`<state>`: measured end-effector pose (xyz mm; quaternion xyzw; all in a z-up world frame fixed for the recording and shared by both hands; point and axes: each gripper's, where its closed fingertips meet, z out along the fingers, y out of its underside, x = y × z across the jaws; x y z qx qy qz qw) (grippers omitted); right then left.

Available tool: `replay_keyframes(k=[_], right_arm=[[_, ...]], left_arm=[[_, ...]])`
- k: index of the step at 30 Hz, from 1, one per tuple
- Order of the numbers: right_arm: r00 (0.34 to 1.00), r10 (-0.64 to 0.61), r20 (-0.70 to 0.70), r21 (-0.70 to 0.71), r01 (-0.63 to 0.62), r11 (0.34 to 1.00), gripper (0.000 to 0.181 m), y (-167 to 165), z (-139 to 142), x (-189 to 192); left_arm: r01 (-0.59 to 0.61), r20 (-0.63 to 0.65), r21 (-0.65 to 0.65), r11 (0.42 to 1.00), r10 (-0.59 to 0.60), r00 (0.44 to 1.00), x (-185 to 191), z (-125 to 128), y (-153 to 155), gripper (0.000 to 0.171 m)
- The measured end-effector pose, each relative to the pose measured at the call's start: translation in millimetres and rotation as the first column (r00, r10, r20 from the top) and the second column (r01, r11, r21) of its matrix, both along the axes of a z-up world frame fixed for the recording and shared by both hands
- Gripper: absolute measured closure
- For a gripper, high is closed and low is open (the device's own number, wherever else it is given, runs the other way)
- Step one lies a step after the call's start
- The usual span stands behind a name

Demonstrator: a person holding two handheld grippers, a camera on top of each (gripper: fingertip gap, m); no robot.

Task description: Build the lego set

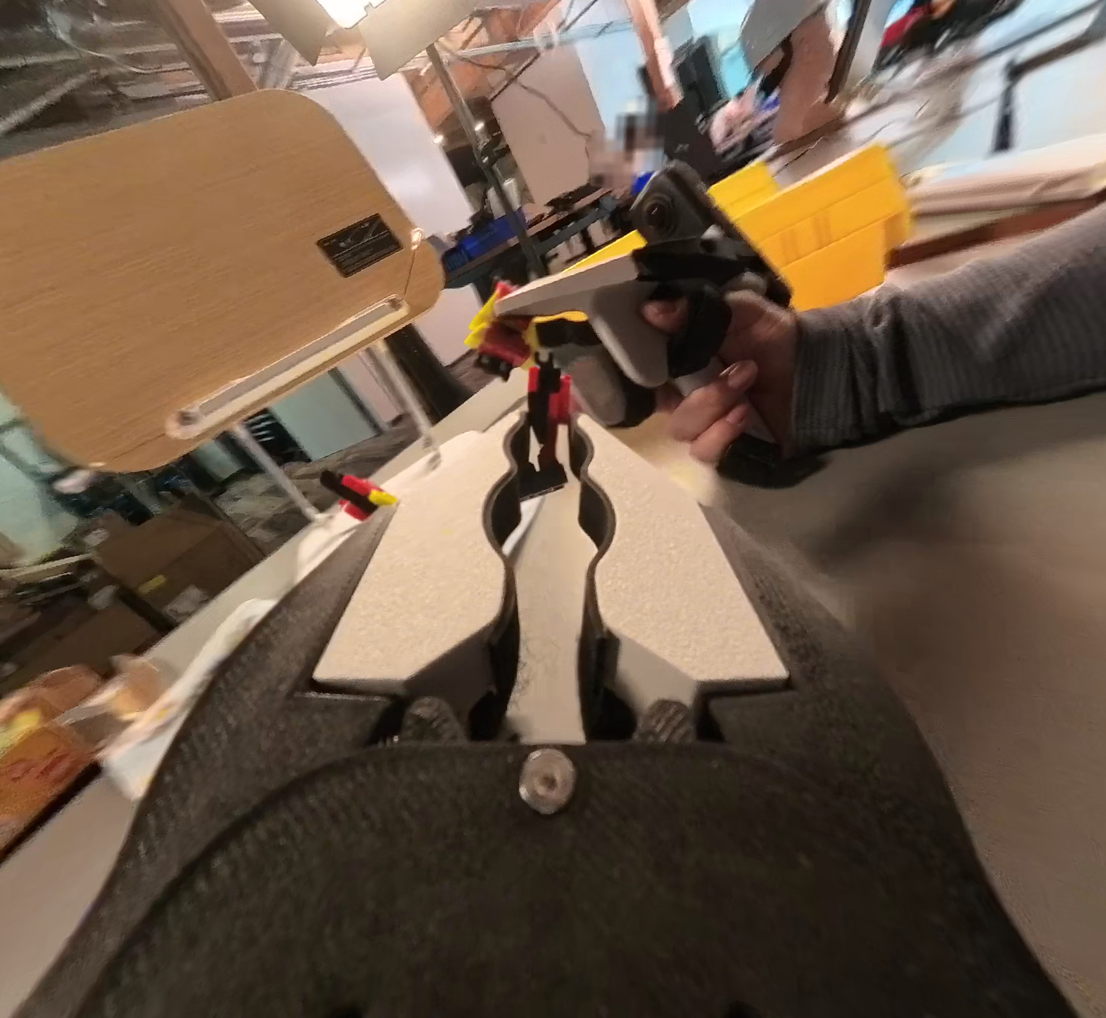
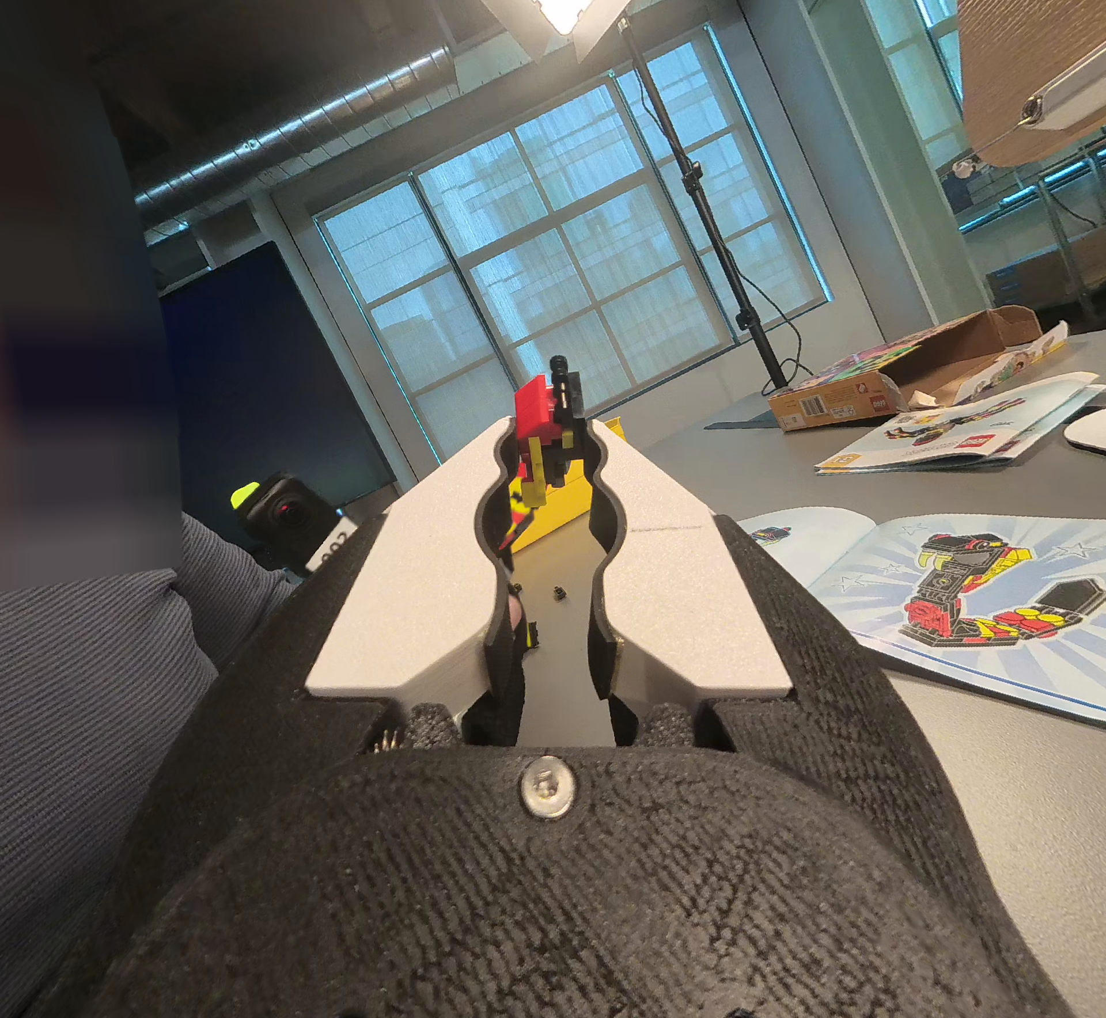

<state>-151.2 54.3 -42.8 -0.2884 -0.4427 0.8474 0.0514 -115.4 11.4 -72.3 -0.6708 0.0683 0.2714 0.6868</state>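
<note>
Lego model (image 1: 541,391) gripped in mid-air by both tools, above the bench (image 1: 898,570).

Left tool (image 1: 547,439) is nearly closed, its tips clamped on the model's black-and-red lower limb; right tool (image 1: 509,325) comes in from the side, clenched on the red, yellow and black upper body. In its own view the right tool (image 2: 550,451) pinches that same body between its tips. Likely risk: the two tools pull or twist against each other and the thin joint between limb and body pops apart, dropping bricks. Farther out, a small red-and-yellow sub-assembly (image 1: 359,496) lies on the bench, an open instruction booklet (image 2: 898,600) and the cardboard box (image 2: 868,385) beyond.
</note>
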Motion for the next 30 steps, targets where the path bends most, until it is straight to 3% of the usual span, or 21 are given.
replay_keyframes(k=[2, 4, 8, 11, 14, 18, 24, 30], right_arm=[[1.0, -0.012, 0.014, 0.001, 0.012, 1.0, 0.162, 0.5, -1.1, -2.2], [0.998, -0.036, 0.05, -0.016, 0.037, 0.999, 0.162, 2.1, -2.0, -6.4], [0.971, -0.029, 0.238, -0.153, 0.067, 0.986, 0.162, -3.2, -9.9, -16.5], [0.929, -0.045, 0.368, -0.202, 0.127, 0.971, 0.162, -16.0, -19.5, -20.4], [0.873, -0.065, 0.483, -0.281, 0.225, 0.933, 0.162, -21.4, -31.9, -19.6], [0.829, -0.079, 0.554, -0.325, 0.303, 0.896, 0.162, -24.5, -45.1, -16.7], [0.801, -0.143, 0.581, -0.27, 0.355, 0.895, 0.163, -19.9, -50.6, -16.7], [0.786, -0.108, 0.608, -0.266, 0.331, 0.905, 0.163, -22.3, -55.0, -17.5]], left_arm=[[-0.13, -0.148, -0.055, 0.99, 0.121, 0.982, -16.0, -2.9, -5.0, 0.161], [-0.248, -0.33, -0.097, 0.964, 0.204, 0.922, -27.1, -5.5, -9.6, 0.16], [-0.412, -0.657, -0.141, 0.9, 0.227, 0.719, -32.2, -12.6, -10.1, 0.16], [-0.5, -0.776, -0.139, 0.855, 0.22, 0.591, -36.0, -15.1, -9.1, 0.161], [-0.571, -0.829, -0.142, 0.809, 0.218, 0.515, -45.6, -18.7, -9.9, 0.161], [-0.623, -0.838, -0.182, 0.761, 0.212, 0.503, -59.7, -28.2, -9.4, 0.161], [-0.622, -0.837, -0.193, 0.758, 0.203, 0.508, -60.6, -31.9, -8.2, 0.161], [-0.624, -0.845, -0.186, 0.759, 0.201, 0.496, -60.5, -31.0, -8.5, 0.161]])
